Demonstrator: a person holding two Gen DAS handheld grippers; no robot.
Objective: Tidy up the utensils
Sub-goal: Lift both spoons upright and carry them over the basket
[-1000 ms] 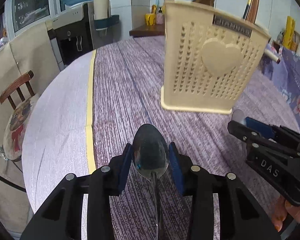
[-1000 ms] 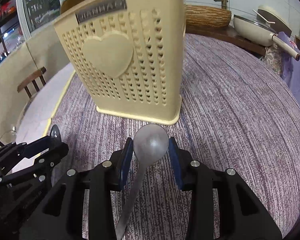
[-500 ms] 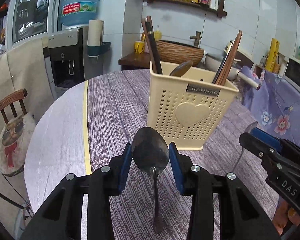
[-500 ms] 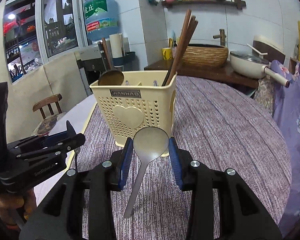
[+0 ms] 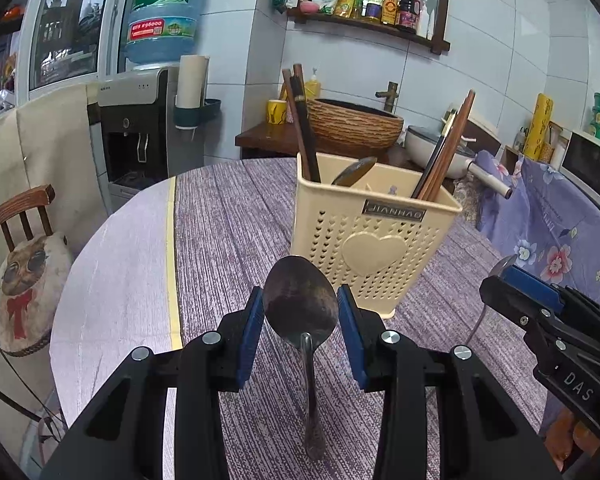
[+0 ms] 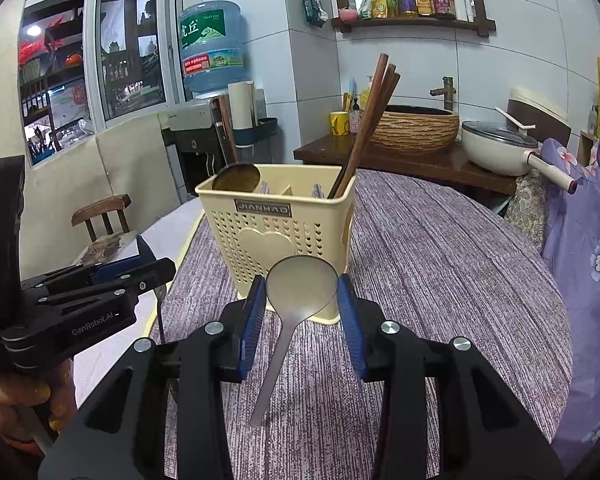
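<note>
- A wooden chair (image 5: 20, 216) with an owl-print cushion stands at the far left, beside the round table (image 5: 228, 220) with its purple striped cloth.
- The left gripper (image 5: 300, 320) has its blue pads clamped on the bowl of a dark metal spoon (image 5: 300, 300); the handle hangs down toward the table.
- The cream perforated utensil holder (image 5: 364, 240), with a heart on its front, stands upright on the table beyond both grippers. It holds dark chopsticks (image 5: 304, 128) at its left, brown chopsticks (image 5: 444, 152) at its right and a spoon bowl between them.
- The right gripper (image 6: 302, 312) is clamped on the bowl of a pale grey spoon (image 6: 300, 288), its handle slanting down to the left.
</note>
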